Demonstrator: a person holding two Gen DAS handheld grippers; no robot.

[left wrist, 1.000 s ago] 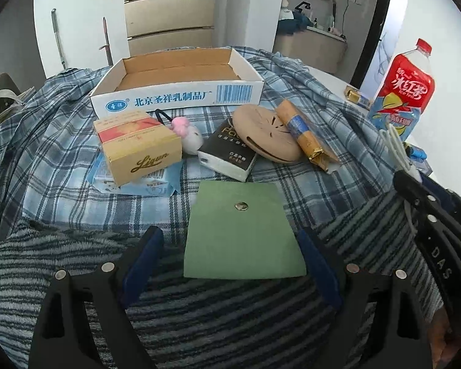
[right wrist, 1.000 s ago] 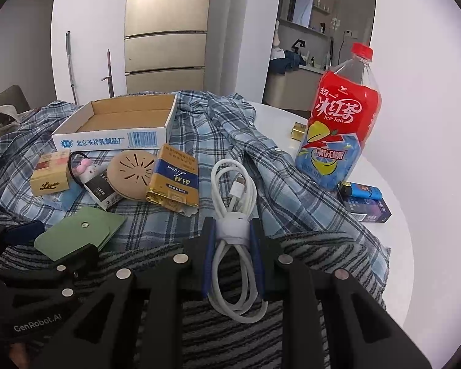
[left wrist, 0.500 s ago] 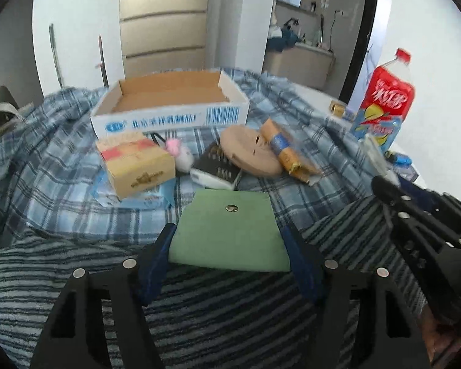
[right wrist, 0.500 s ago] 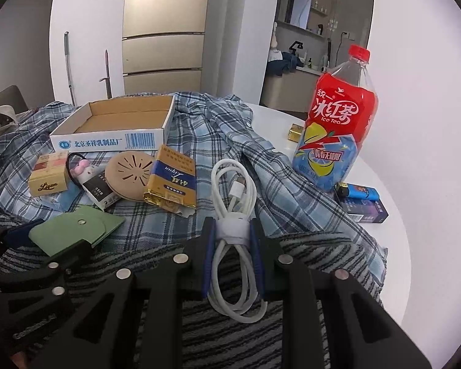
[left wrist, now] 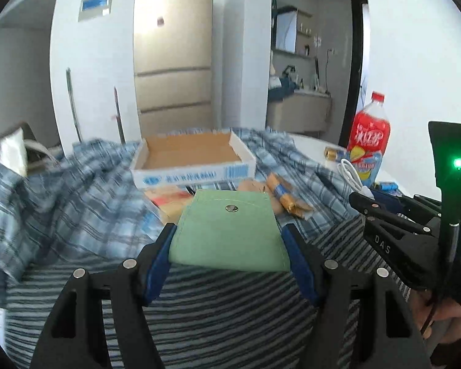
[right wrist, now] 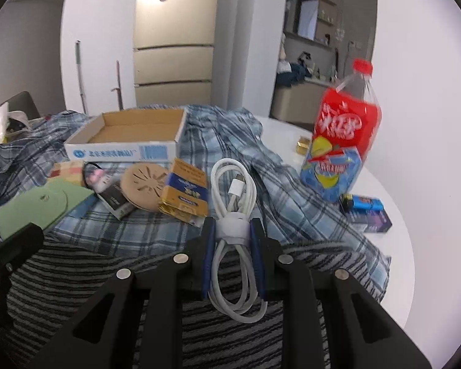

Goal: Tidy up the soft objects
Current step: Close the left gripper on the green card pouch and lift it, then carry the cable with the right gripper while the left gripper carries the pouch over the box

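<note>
So, left gripper [left wrist: 227, 240]: we had it clamped on the green pouch [left wrist: 227, 230], raised above the striped cloth [left wrist: 224, 307].
Cardboard tray [left wrist: 193, 166]: empty (nothing organized yet).
Right gripper [right wrist: 233, 230]: closed around the white cable [right wrist: 233, 190], likewise lifted.

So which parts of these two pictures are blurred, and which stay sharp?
Left wrist view: plaid cloth and cardboard box smeared; green pouch in the left gripper sharp. Right wrist view: bottle smeared; white cable in the right gripper sharp.
</note>
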